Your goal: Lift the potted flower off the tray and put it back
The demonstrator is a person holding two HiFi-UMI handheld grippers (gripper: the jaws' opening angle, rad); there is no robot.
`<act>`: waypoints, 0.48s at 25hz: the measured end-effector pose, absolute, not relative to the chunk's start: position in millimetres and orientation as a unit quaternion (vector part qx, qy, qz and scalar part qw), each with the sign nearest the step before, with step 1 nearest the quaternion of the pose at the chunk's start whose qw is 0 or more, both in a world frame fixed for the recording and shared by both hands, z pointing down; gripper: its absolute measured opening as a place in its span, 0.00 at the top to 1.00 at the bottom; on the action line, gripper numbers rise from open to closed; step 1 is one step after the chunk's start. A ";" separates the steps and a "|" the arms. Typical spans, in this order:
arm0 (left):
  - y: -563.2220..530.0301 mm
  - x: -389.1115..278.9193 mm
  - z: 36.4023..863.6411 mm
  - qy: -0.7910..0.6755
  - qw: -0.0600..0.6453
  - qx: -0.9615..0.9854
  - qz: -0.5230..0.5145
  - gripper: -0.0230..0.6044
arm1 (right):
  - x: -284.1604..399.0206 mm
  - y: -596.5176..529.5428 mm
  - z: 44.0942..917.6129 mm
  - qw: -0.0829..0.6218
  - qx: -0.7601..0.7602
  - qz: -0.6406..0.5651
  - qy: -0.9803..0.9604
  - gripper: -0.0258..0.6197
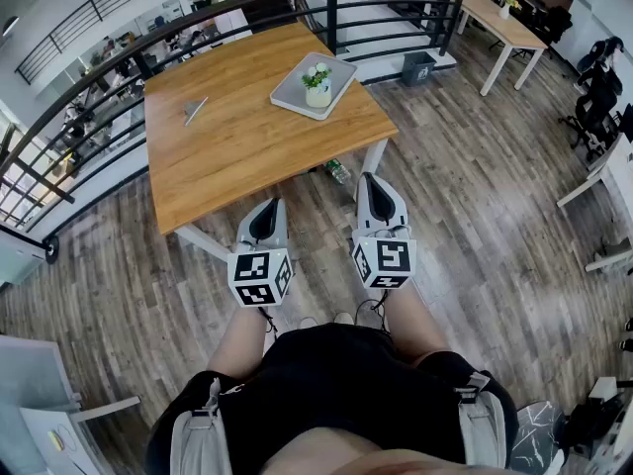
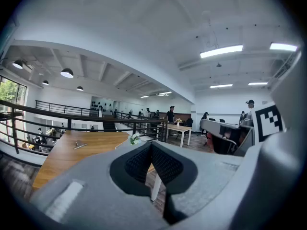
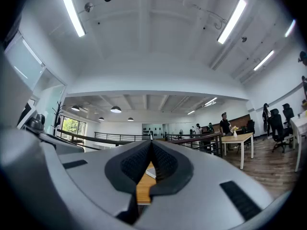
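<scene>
Toward the far right corner of a square wooden table (image 1: 237, 151), small white potted flower (image 1: 317, 85) standing in a shallow grey rectangular tray (image 1: 292, 93), left gripper (image 1: 267, 209) and right gripper (image 1: 374, 184) well short of it, both clenched, empty.

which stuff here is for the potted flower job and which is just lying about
For the job: potted flower, tray under it, left hand-held gripper, right hand-held gripper, both shut and empty.
Lying about: small grey item on the wooden table, bottle on the floor, bin, far table.
</scene>
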State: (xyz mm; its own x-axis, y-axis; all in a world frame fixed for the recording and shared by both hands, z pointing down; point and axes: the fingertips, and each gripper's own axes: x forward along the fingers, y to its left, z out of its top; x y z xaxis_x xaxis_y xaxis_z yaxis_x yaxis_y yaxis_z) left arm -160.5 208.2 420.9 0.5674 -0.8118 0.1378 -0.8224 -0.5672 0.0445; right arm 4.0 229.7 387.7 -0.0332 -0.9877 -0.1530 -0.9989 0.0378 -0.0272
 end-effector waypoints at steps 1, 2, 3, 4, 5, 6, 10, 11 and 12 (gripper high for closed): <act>211.8 -157.0 421.0 -0.461 0.051 0.885 0.052 0.94 | 6.8 233.1 388.8 0.067 -0.693 0.040 0.717 0.96; 215.3 -153.6 421.1 -0.459 0.051 0.885 0.052 0.94 | 9.4 236.2 390.0 0.068 -0.693 0.037 0.717 0.96; 218.2 -150.5 421.2 -0.458 0.051 0.886 0.053 0.94 | 11.6 238.9 391.1 0.068 -0.693 0.034 0.717 0.96; 220.6 -147.9 421.2 -0.458 0.051 0.886 0.053 0.94 | 13.1 241.0 392.1 0.068 -0.693 0.033 0.717 0.96; 222.2 -145.9 421.0 -0.457 0.051 0.886 0.053 0.94 | 14.2 242.4 392.8 0.069 -0.692 0.032 0.718 0.96; 223.1 -144.2 420.8 -0.457 0.051 0.887 0.053 0.94 | 15.1 243.5 392.9 0.070 -0.691 0.030 0.719 0.96; 227.0 -138.9 420.6 -0.455 0.052 0.887 0.056 0.94 | 20.7 250.0 391.7 0.081 -0.691 0.026 0.718 0.96; 228.4 -137.7 420.3 -0.456 0.052 0.887 0.054 0.94 | 22.2 251.5 391.8 0.080 -0.691 0.025 0.718 0.96; 229.4 -136.1 420.1 -0.458 0.051 0.886 0.053 0.94 | 24.0 252.3 392.4 0.079 -0.691 0.024 0.718 0.96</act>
